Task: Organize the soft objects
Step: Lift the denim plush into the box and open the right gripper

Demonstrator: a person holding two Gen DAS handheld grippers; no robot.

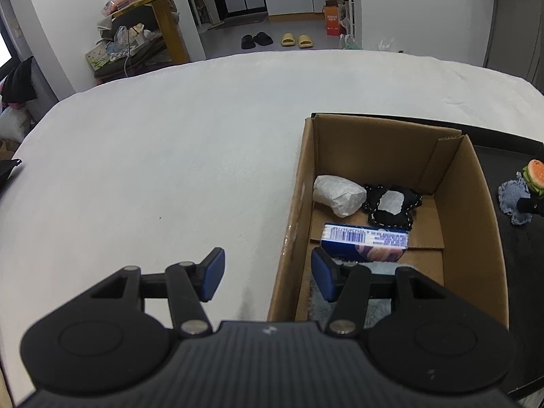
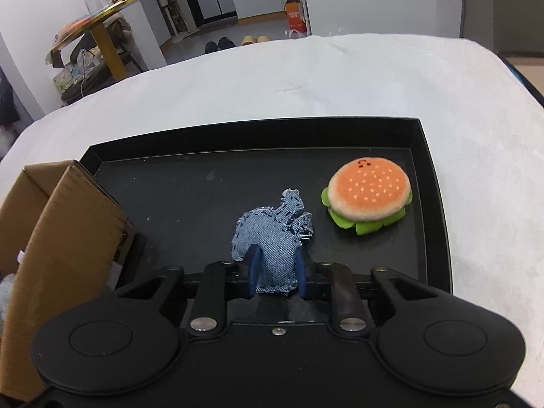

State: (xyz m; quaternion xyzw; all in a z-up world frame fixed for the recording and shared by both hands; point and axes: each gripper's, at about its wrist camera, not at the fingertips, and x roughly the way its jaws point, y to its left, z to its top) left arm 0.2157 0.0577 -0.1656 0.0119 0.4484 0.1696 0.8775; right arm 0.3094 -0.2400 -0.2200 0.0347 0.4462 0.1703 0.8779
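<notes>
My right gripper (image 2: 277, 272) is shut on a blue denim soft toy (image 2: 272, 238) over the black tray (image 2: 431, 187); its blue pads press the toy's lower part from both sides. A plush hamburger (image 2: 369, 193) lies on the tray to the right of the toy. My left gripper (image 1: 268, 273) is open and holds nothing; it straddles the left wall of the cardboard box (image 1: 476, 183). Inside the box lie a white wrapped bundle (image 1: 340, 194), a black fabric piece with a white patch (image 1: 391, 205), a blue packet with a barcode (image 1: 365, 241) and a pale fluffy cloth (image 1: 380, 268).
The box and tray rest on a white soft surface (image 1: 170, 170). The box stands directly left of the tray, touching it. Beyond the surface's far edge are a round yellow-legged table (image 1: 166, 13) with clutter, slippers (image 1: 292, 39) on the floor and a doorway.
</notes>
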